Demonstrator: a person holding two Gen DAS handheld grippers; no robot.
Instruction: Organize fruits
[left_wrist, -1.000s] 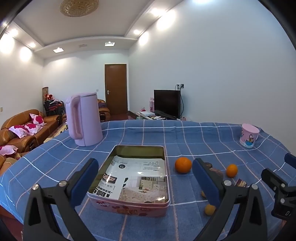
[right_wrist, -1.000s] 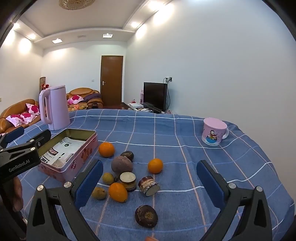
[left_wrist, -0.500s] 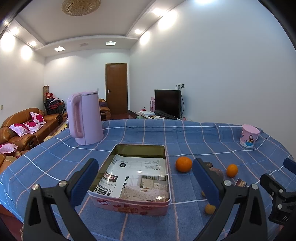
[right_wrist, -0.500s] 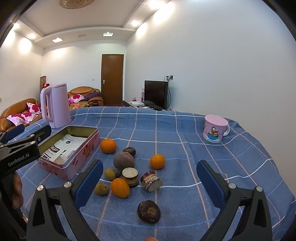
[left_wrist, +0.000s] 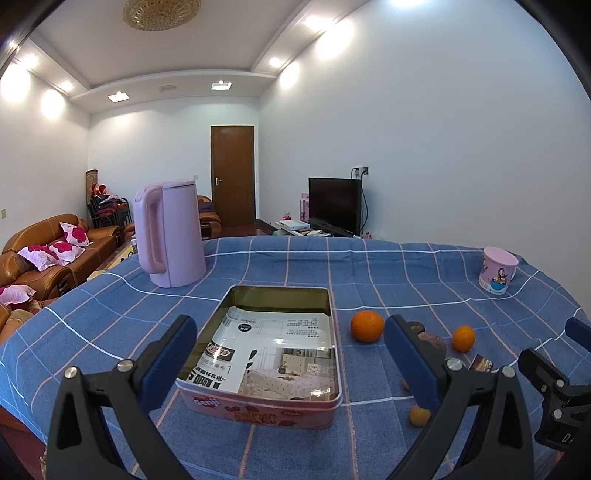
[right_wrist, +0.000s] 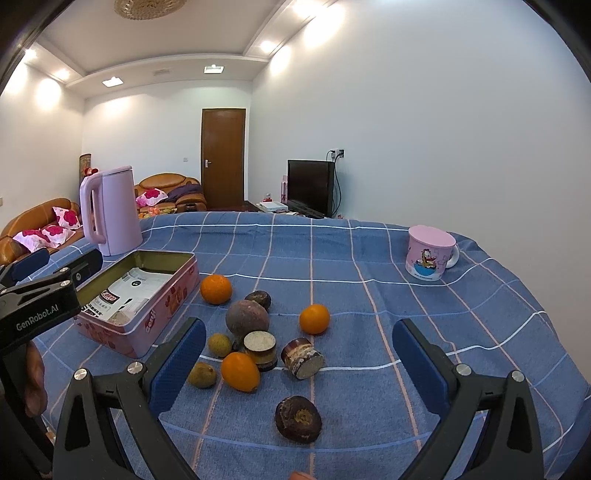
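Right wrist: round glossy oranges (right_wrist: 216, 289), rectangular metal tin (right_wrist: 137, 302), checked tablecloth (right_wrist: 369, 295)

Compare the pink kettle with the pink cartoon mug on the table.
The pink kettle is tall and plain; the pink cartoon mug is short with a printed cartoon. The kettle stands at the far left behind the tin; the mug stands alone at the far right. The kettle's handle is long; the mug's is a small loop. Both are pink, upright and lidded.

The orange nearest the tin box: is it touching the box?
Apart. In the right wrist view a strip of blue cloth shows between the orange and the tin box wall.
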